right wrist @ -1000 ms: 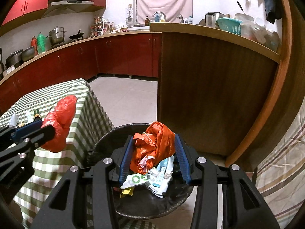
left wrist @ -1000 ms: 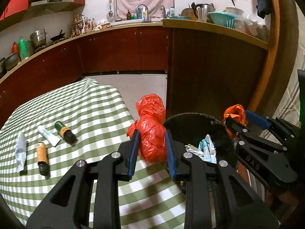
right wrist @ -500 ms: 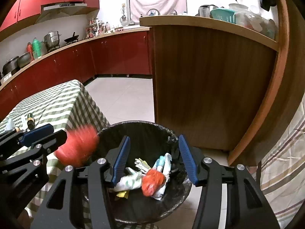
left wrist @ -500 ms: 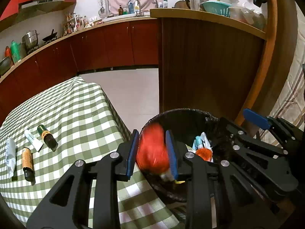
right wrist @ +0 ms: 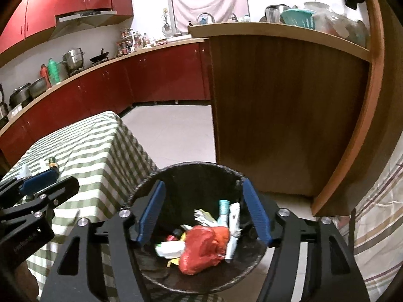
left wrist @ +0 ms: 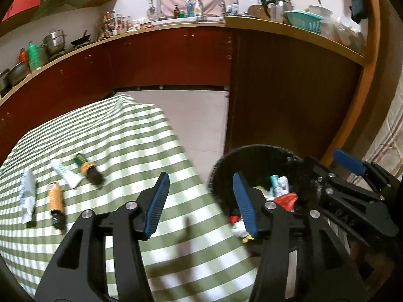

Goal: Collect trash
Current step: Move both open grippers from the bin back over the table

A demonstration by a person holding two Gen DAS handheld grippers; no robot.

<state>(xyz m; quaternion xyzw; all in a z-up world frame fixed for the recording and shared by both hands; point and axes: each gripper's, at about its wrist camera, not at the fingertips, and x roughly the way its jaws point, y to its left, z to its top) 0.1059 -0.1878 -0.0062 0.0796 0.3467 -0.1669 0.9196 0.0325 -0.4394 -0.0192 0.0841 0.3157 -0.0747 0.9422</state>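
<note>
**Right wrist view: both tools over the bin, nothing between their pads**

Right wrist view looks down into the black bin (right wrist: 201,176), which stands on the floor just beside the checked surface (right wrist: 95,146). The right tool (right wrist: 205,210) hangs above the bin's mouth, its jaws opening and already wide — nothing sits between the blue pads. Below them, inside the bin, lies a crumpled red bag (right wrist: 204,249) on top of the other trash: a pale tube (right wrist: 233,229), a teal-capped tube (right wrist: 223,210) and bits of wrapper.

From the left wrist view, the left tool (left wrist: 201,202) straddles the edge of the surface and the bin's near rim, its jaws also opening, with nothing held. On the green-and-white cloth off to the left lie four things close together — a dark green bottle (left wrist: 88,170), a white tube (left wrist: 65,175), an orange bottle (left wrist: 56,205) and a crumpled pale packet (left wrist: 27,196). This picture is somewhat blurred.
</note>
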